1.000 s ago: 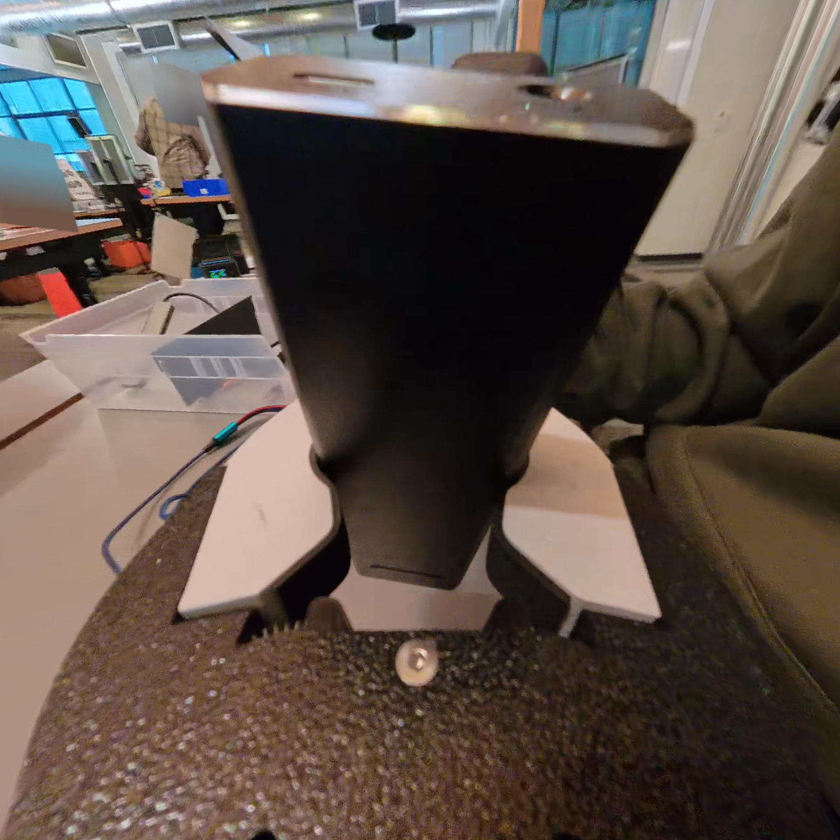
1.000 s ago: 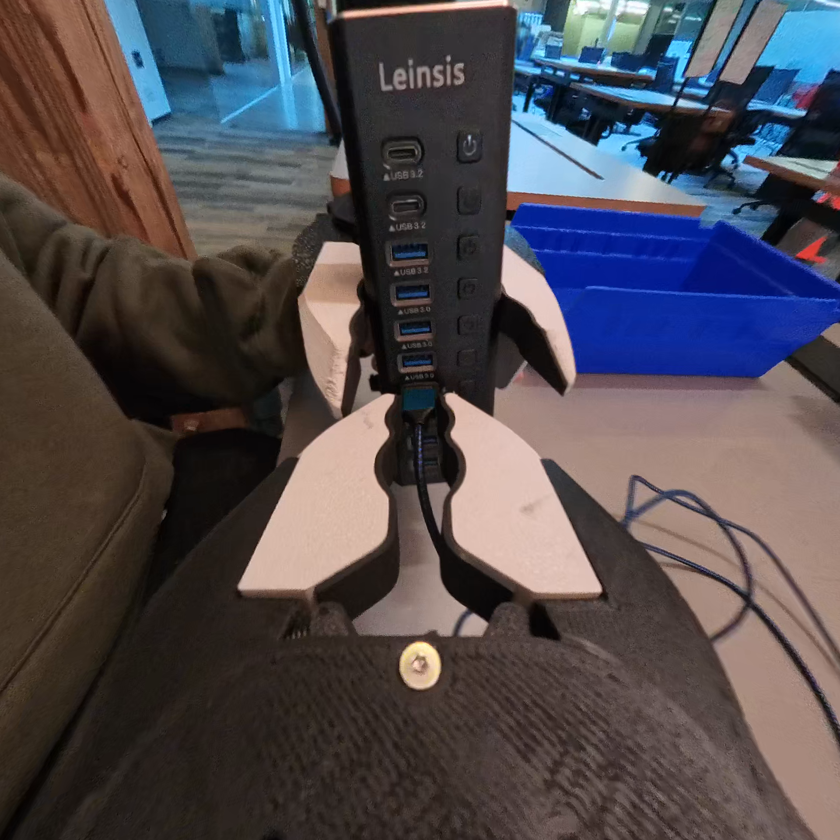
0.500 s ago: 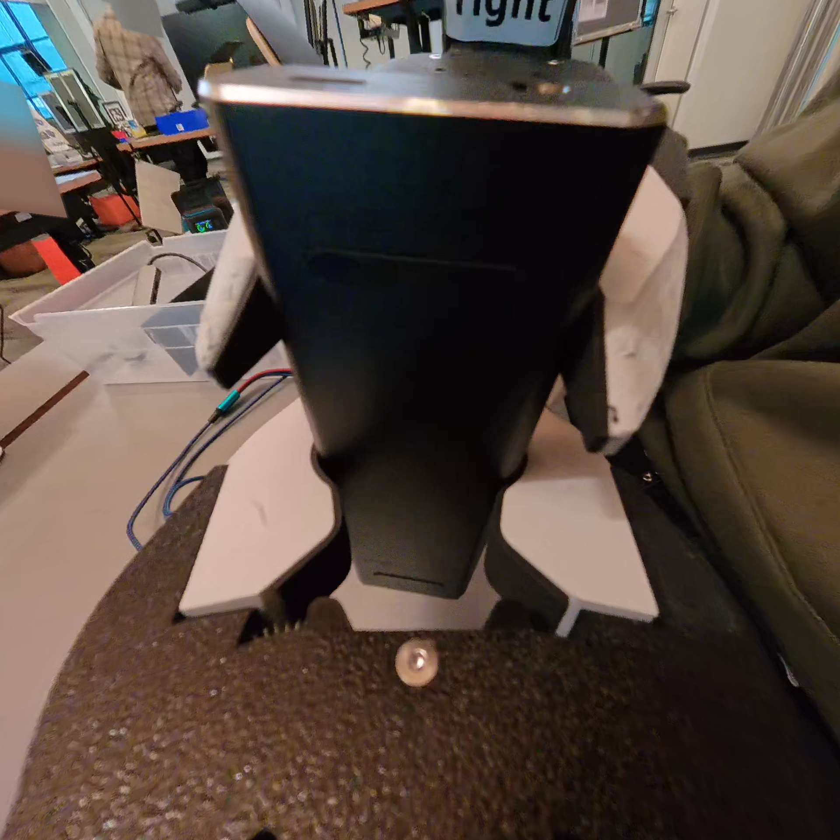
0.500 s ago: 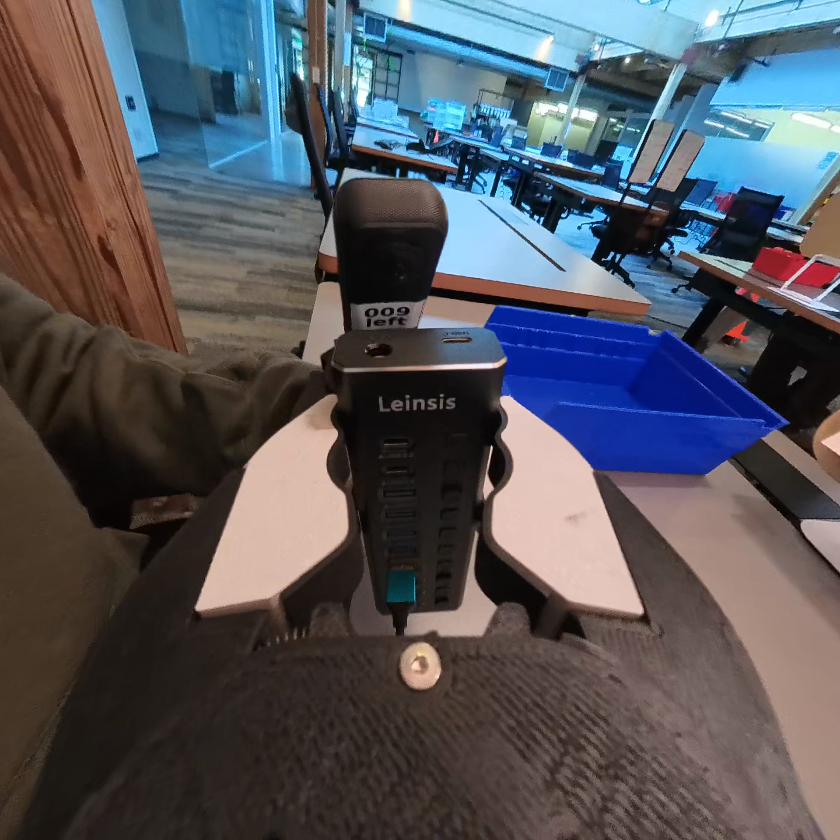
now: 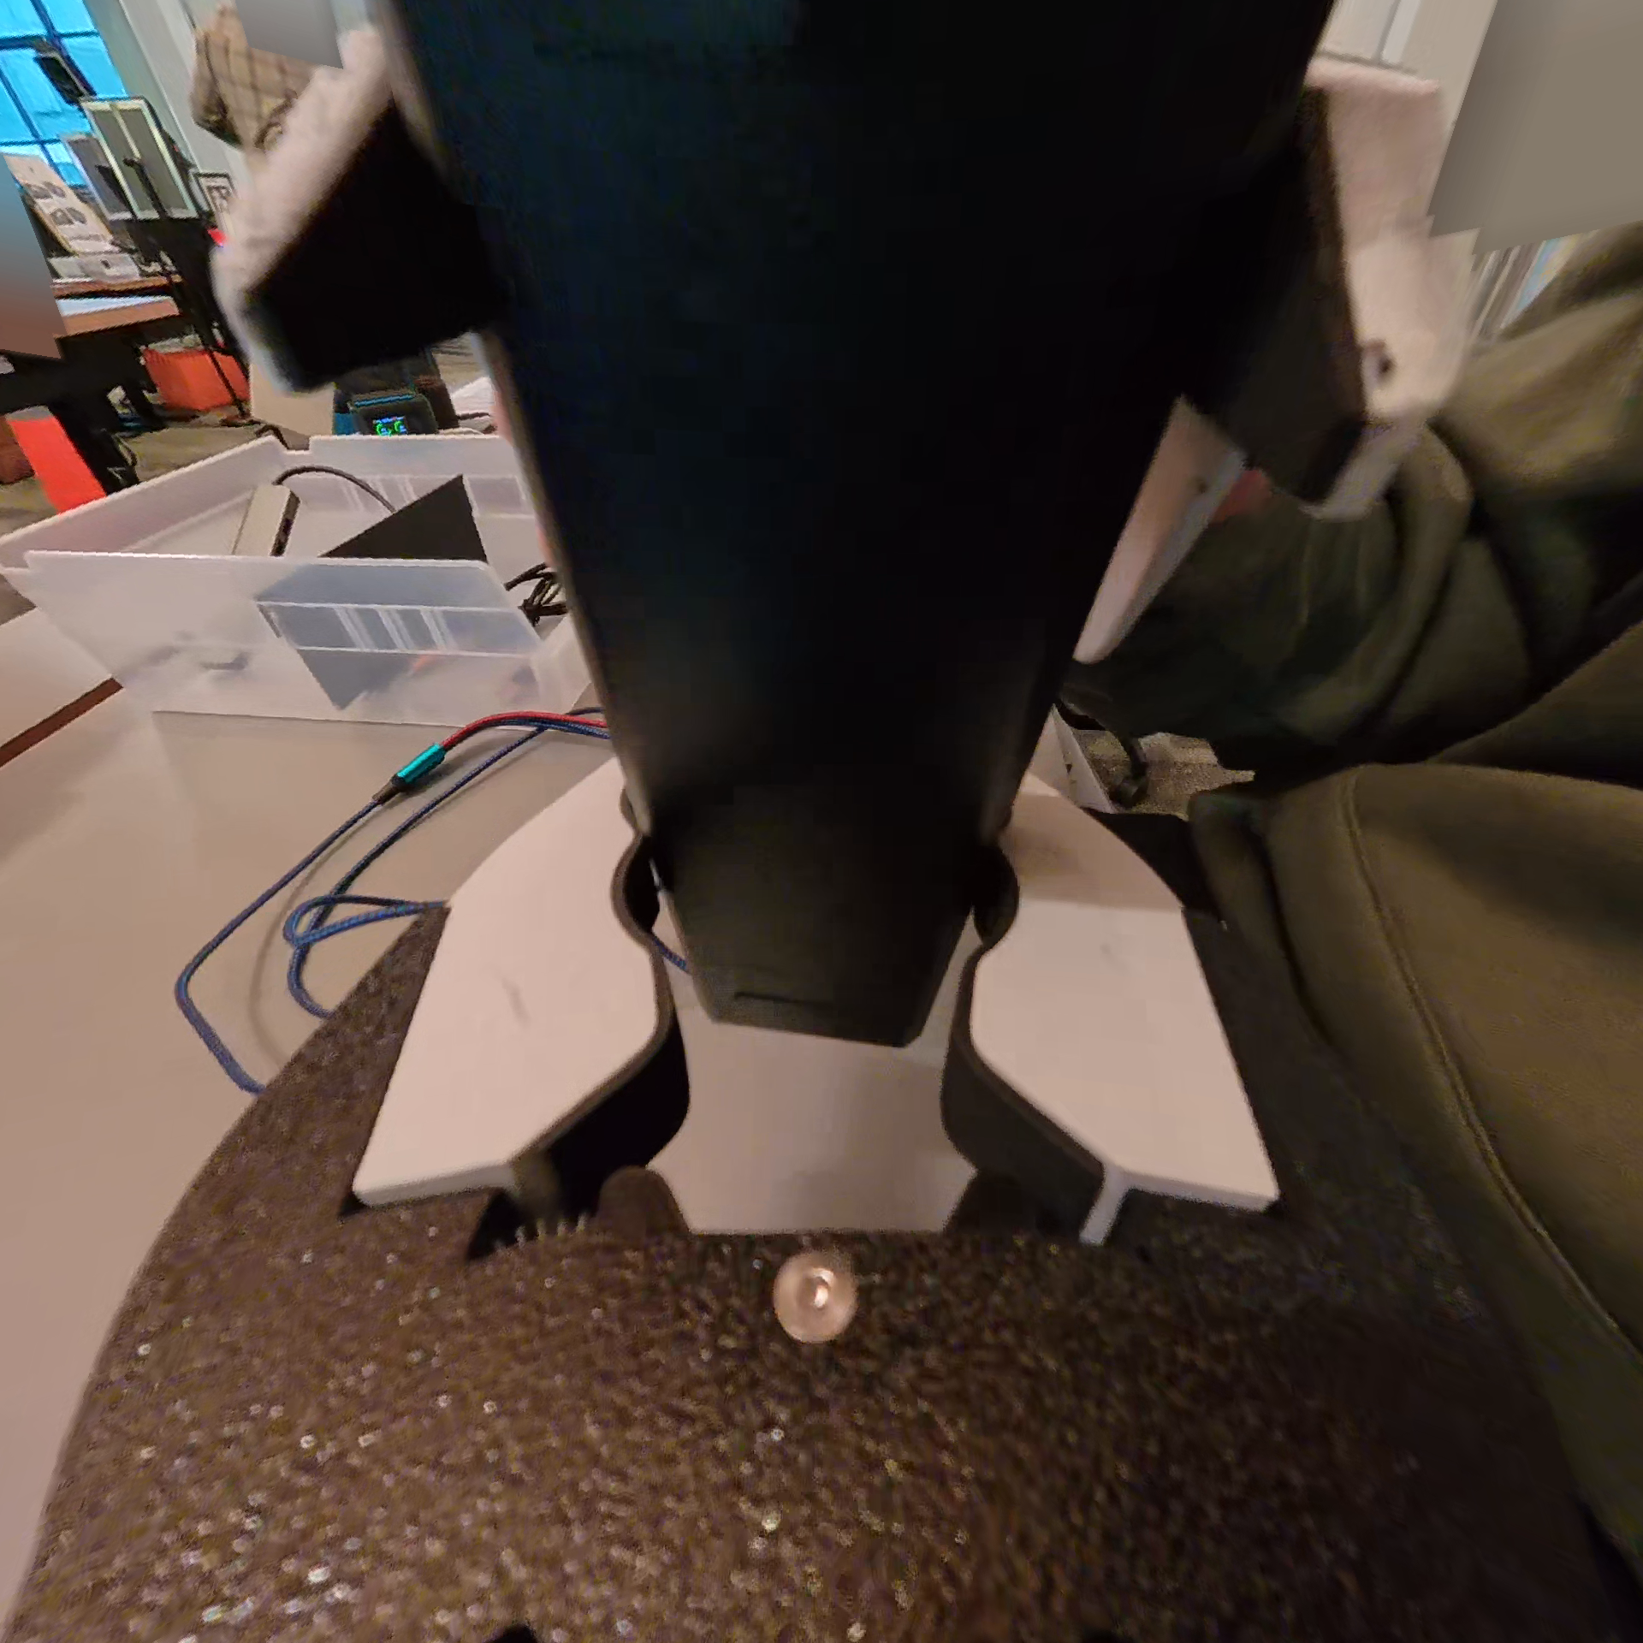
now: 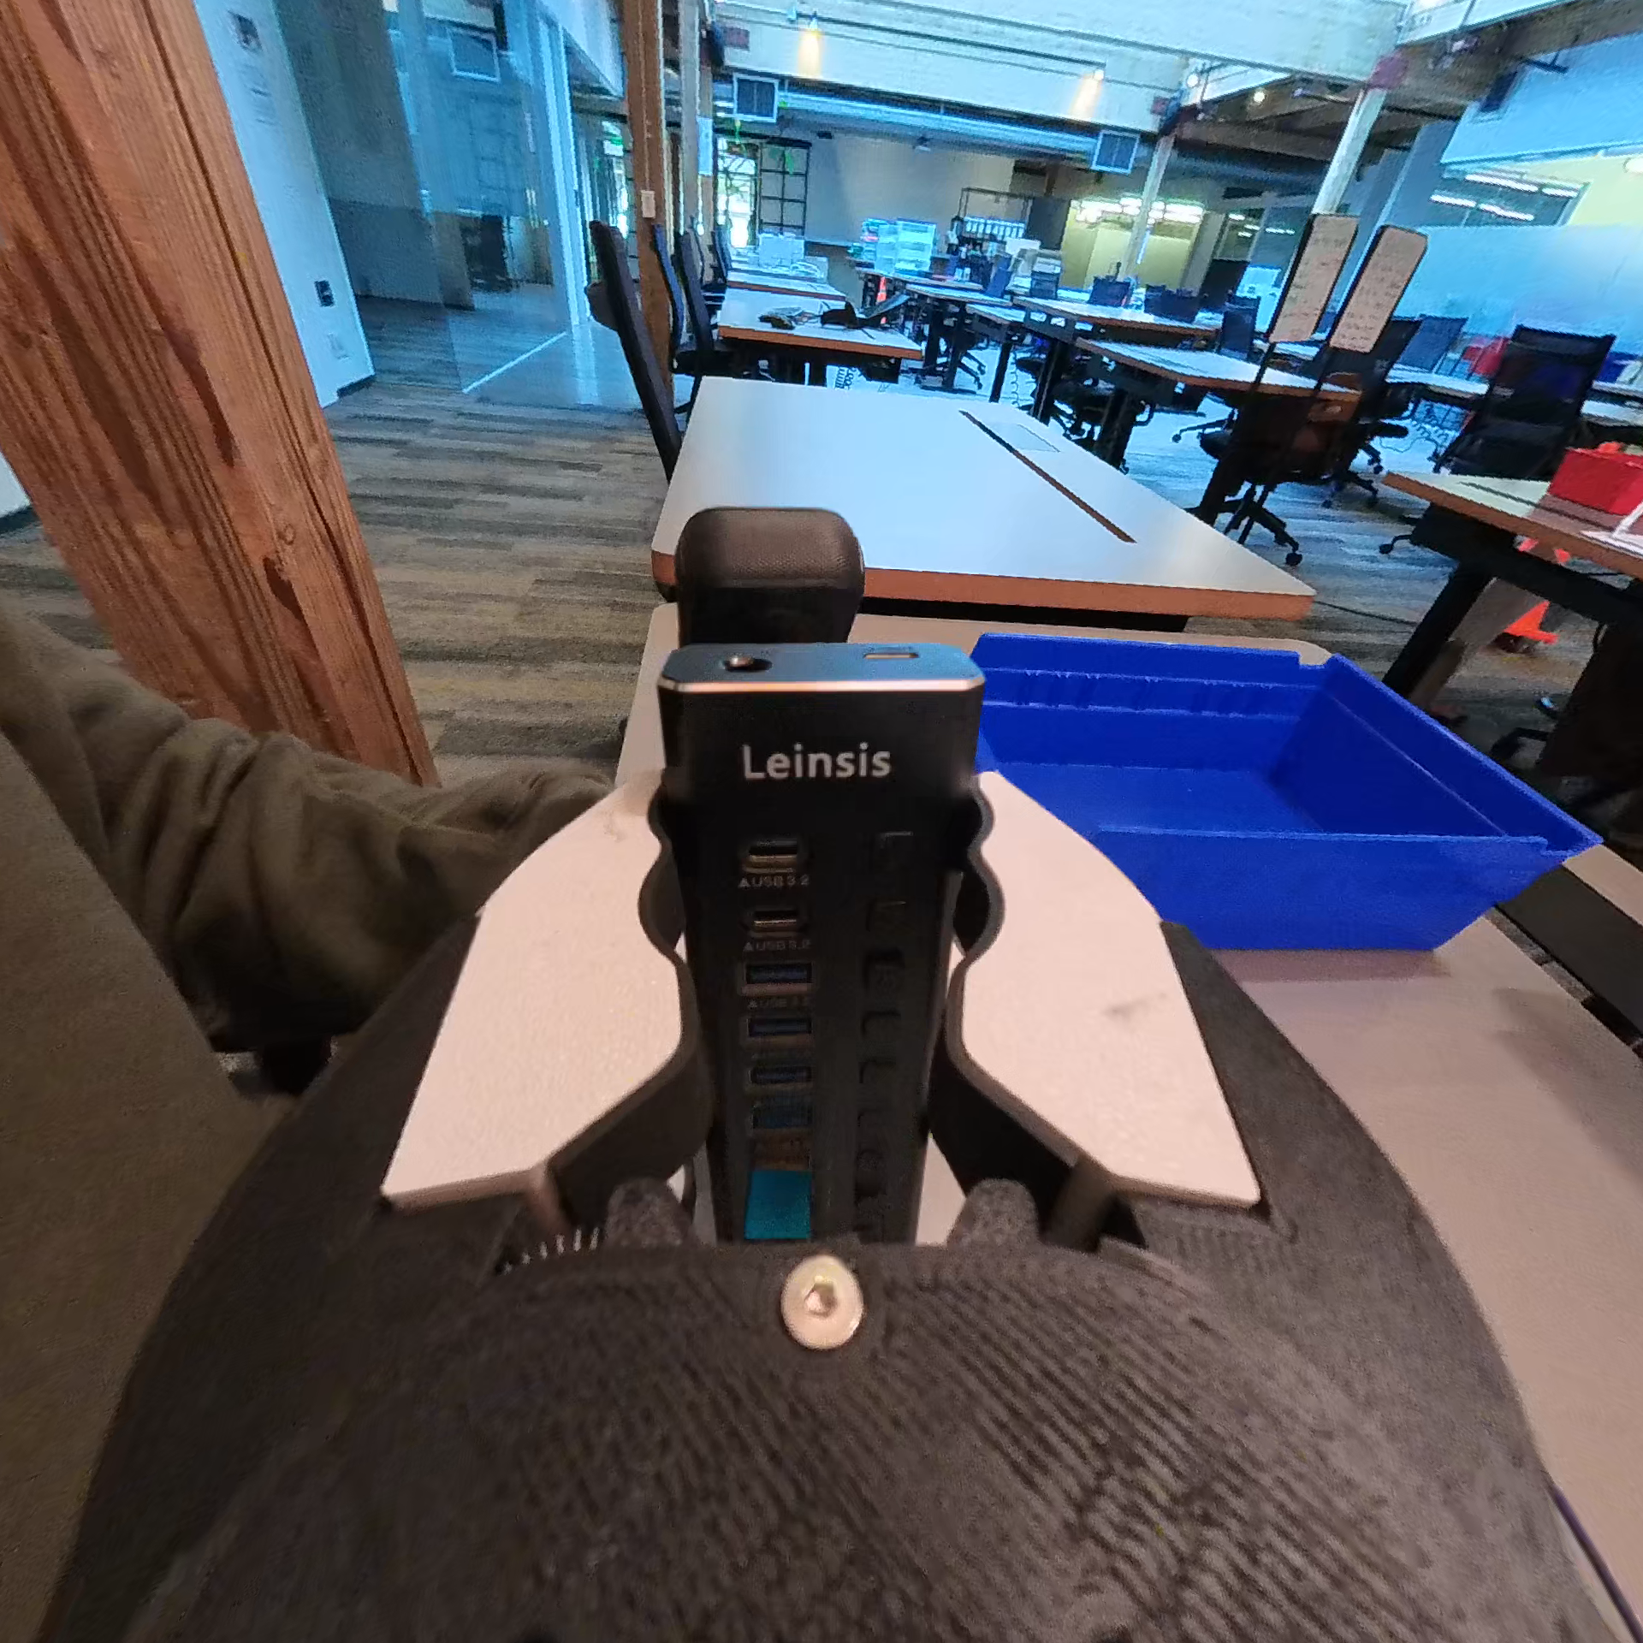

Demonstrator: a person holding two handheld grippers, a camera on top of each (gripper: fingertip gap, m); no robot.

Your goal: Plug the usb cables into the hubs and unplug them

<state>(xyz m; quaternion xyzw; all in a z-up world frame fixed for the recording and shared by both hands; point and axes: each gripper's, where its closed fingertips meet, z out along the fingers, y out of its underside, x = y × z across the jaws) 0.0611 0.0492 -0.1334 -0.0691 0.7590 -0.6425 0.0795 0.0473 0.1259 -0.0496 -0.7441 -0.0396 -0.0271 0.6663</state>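
Note:
A black multi-port USB hub (image 6: 907, 889) stands upright, and both grippers hold it. My left gripper (image 5: 822, 845) is shut on its lower end, with its plain back (image 5: 800, 444) filling the left wrist view. My right gripper (image 6: 816, 827) is closed on the hub's sides near its top, facing the ports. Its fingers (image 5: 293, 222) show on both sides of the hub in the left wrist view. A teal USB plug (image 6: 778, 1205) sits in the lowest port. Its blue braided cable (image 5: 267, 933) loops on the table.
A clear plastic bin (image 5: 178, 605) stands at the back left, with a loose teal-tipped cable (image 5: 418, 769) in front of it. A blue bin (image 6: 1245, 845) is to the right of the hub. A person's olive sleeve (image 5: 1422, 622) and a wooden post (image 6: 178, 444) are close by. Spacing between my two grippers at the tips: around 10 cm.
My right gripper let go of the teal plug, opened, slid up along the hub and now grips its upper end. The plug stays in its port. The left gripper keeps its hold.

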